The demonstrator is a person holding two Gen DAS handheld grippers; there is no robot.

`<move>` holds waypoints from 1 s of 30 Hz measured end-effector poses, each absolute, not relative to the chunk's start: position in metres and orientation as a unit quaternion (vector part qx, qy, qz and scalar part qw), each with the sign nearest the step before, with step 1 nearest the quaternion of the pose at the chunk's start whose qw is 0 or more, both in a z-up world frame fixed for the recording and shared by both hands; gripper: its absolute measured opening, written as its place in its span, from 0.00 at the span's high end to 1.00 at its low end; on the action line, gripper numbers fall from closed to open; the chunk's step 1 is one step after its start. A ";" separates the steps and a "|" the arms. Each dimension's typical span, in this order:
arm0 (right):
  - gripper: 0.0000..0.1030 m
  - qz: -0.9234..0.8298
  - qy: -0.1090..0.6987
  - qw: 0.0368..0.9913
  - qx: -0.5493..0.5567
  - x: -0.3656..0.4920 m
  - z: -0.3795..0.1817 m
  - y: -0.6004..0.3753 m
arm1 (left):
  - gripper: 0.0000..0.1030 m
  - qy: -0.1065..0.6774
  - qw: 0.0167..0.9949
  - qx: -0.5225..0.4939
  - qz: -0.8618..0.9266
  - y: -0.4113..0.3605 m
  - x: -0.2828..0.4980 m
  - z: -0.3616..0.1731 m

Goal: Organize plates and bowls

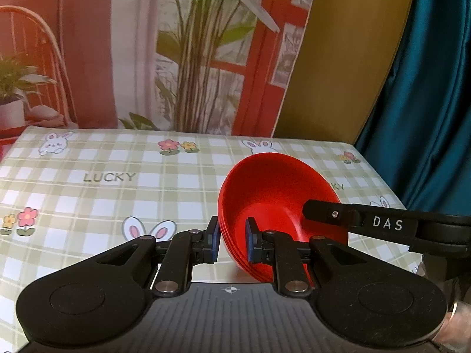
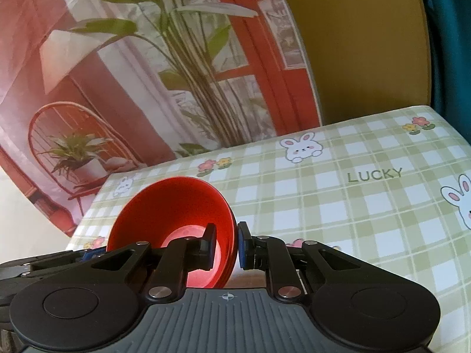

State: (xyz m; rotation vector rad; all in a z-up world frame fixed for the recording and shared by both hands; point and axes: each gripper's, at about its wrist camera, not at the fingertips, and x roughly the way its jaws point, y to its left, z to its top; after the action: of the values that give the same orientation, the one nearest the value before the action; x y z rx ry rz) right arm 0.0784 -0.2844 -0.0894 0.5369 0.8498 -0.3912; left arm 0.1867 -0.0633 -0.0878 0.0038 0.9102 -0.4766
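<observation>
Left claw (image 1: 231, 245) straddles the near-left rim of the stacked red bowls (image 1: 276, 197), pads close to the rim, contact not resolvable. Right claw (image 2: 225, 248) straddles the opposite rim; one pad inside, one outside, grip likewise not resolvable. The bowls tilt steeply at the near edge of the tabletop (image 1: 103, 176). Beyond them checked cloth runs bare to the backdrop (image 1: 176, 58); a curtain (image 1: 426, 103) borders the tabletop's right edge.
</observation>
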 end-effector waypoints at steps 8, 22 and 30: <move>0.85 -0.177 0.401 0.862 0.254 0.082 -0.078 -0.255 | 0.82 0.418 0.884 -0.002 -0.211 -0.040 0.170 -0.067; 0.85 -0.163 0.406 0.864 0.251 0.081 -0.070 -0.213 | 0.82 0.402 0.897 -0.015 -0.183 -0.012 0.147 -0.054; 0.85 -0.160 0.411 0.863 0.247 0.077 -0.071 -0.200 | 0.82 0.410 0.894 -0.019 -0.179 -0.003 0.134 -0.054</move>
State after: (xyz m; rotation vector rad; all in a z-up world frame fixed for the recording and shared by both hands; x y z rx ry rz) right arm 0.0770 -0.1995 -0.0710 0.5182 0.8620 -0.3345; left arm 0.1345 -0.0026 -0.0544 -0.0402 0.8506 -0.3714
